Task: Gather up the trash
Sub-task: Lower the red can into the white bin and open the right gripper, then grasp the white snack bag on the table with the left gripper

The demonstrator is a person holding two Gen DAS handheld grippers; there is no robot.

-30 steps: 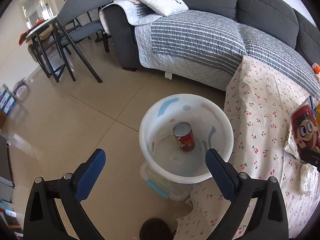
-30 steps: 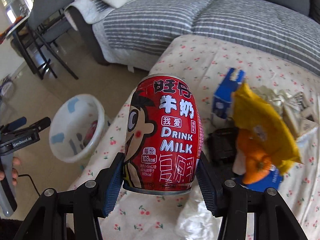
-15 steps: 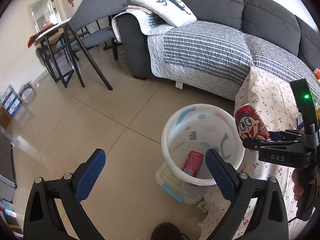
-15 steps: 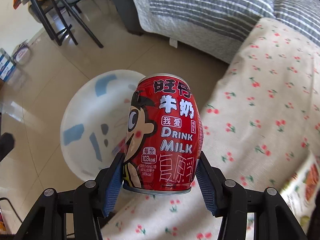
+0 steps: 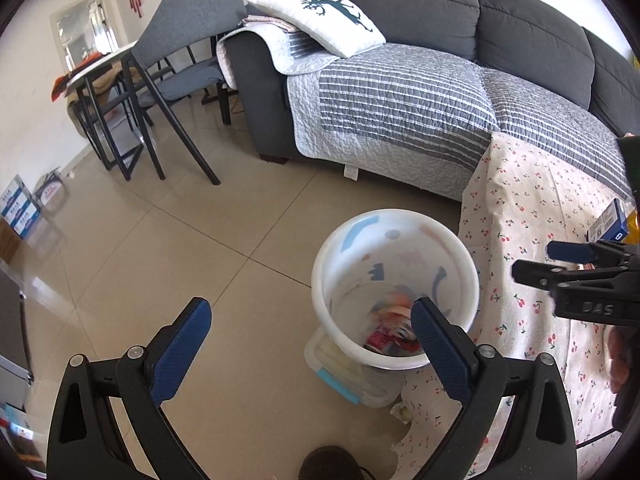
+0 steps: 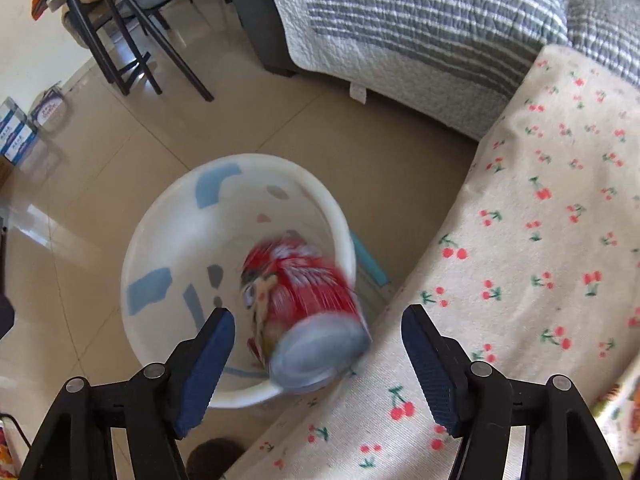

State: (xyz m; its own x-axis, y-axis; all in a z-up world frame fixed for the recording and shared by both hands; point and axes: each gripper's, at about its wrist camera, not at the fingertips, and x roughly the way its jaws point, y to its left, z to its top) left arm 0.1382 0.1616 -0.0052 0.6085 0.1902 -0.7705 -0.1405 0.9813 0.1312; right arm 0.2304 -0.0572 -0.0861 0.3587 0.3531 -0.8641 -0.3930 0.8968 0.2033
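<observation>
Your right hand-held gripper (image 6: 316,364) has just been opening its jaws, and nothing is between the pads now: the red milk can (image 6: 304,304) has left them and is falling, blurred, into the white bin (image 6: 160,216). To do this step well, hold the right hand-held gripper quiet above the bin's mouth until the can has passed the rim. The can is near the bin's wall on the side of the cloth-covered surface (image 6: 540,240), so, as I judge it, a release more over the middle of the opening would be safer for the next item. Do not lower the fingers toward the rim, because the bin looks light and could tip.

Your left hand-held gripper (image 5: 310,344) is wide apart and holds nothing. It hangs over the floor beside the bin, and one finger covers part of the bin's inside in its view.

The can is short and round, red with a cartoon face and white letters, and its grey metal end faces the right wrist camera. It is tilted as it falls. In the left wrist view the bottom of the bin shows only a red and white smear, so I cannot tell how many items lie there. The bin stands on a clear plastic box with a blue clip (image 5: 340,382), just beside the surface.
</observation>
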